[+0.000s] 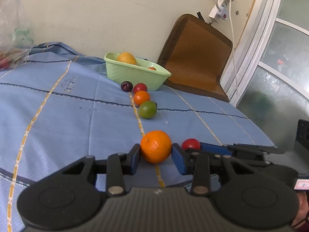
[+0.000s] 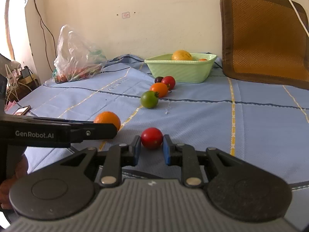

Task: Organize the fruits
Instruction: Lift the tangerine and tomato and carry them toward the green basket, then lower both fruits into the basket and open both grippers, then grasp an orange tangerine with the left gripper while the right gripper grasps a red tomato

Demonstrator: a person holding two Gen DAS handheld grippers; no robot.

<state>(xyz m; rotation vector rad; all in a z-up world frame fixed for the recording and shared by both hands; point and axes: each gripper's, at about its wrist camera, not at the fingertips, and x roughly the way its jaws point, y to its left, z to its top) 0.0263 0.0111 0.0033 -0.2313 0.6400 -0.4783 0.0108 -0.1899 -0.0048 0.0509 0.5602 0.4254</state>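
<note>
**Gripping two fruits at once, bound for the basket**

Clamping an orange (image 1: 155, 146) between its blue pads, the left gripper (image 1: 156, 155) is closed on it, low on the blue cloth (image 1: 58, 116). The right gripper (image 2: 151, 148) pinches a red tomato (image 2: 151, 137), presumably to carry both together. The green basket (image 2: 181, 71) waits at twelve o'clock, already holding a yellow fruit (image 2: 181, 55); four small fruits line up before it.
</note>
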